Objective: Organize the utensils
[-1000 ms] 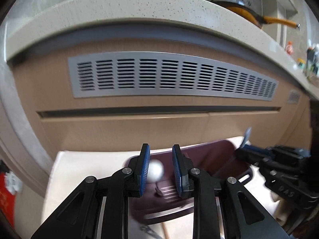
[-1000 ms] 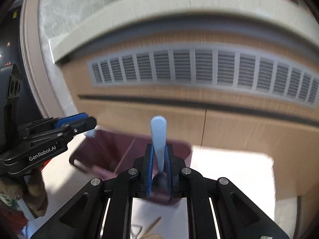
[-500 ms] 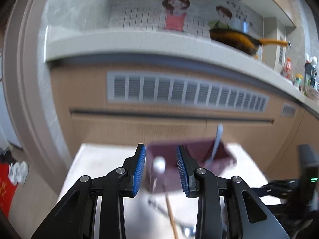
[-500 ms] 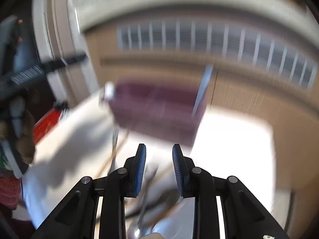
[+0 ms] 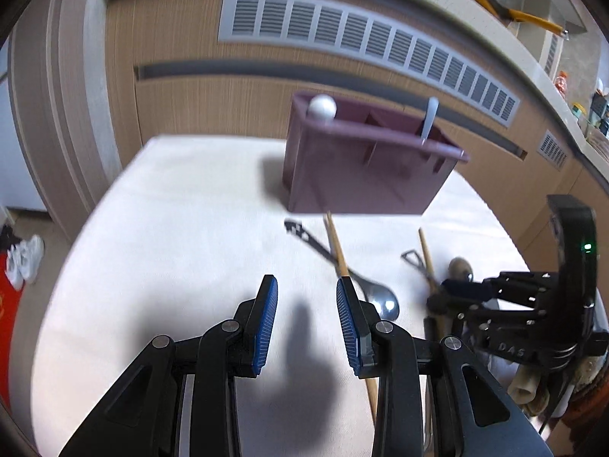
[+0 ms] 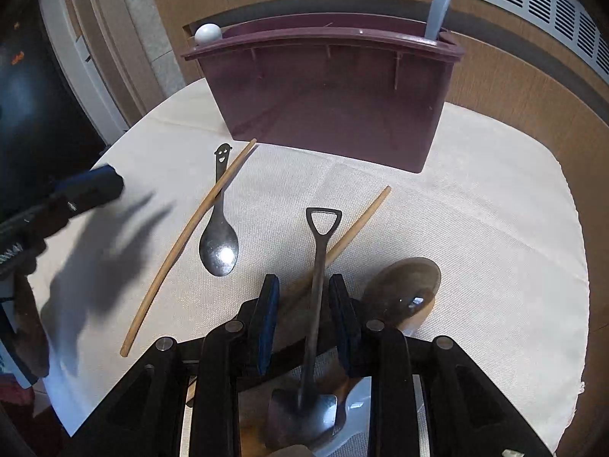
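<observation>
A dark purple plastic utensil caddy (image 6: 327, 103) with inner dividers stands at the far side of a table covered with a cream cloth (image 6: 495, 228), just before a wooden cabinet front with a grey vent grille (image 5: 365, 38). A white round-ended utensil (image 6: 207, 33) sticks up from the caddy's left end and a pale blue plastic handle (image 6: 436, 17) from its right end. On the cloth near the caddy lie two wooden chopsticks, the left chopstick (image 6: 182, 243) crossing over the handle of a steel spoon with a smiling-face handle end (image 6: 219, 243), the right chopstick (image 6: 354, 228) passing under a dark metal shovel-shaped spoon (image 6: 318, 293). A brown wooden spoon bowl (image 6: 403, 289) rests just right of that. The right gripper (image 6: 303, 293) has just been opening its jaws; they stand spread on either side of the shovel spoon's shaft, and whether the blue pads touch it cannot be told. The left gripper (image 5: 306, 297) hangs over bare cloth on the left with its jaws spread, having just been opening, and nothing lies between them; its right finger overlaps the left chopstick in the left wrist view.
</observation>
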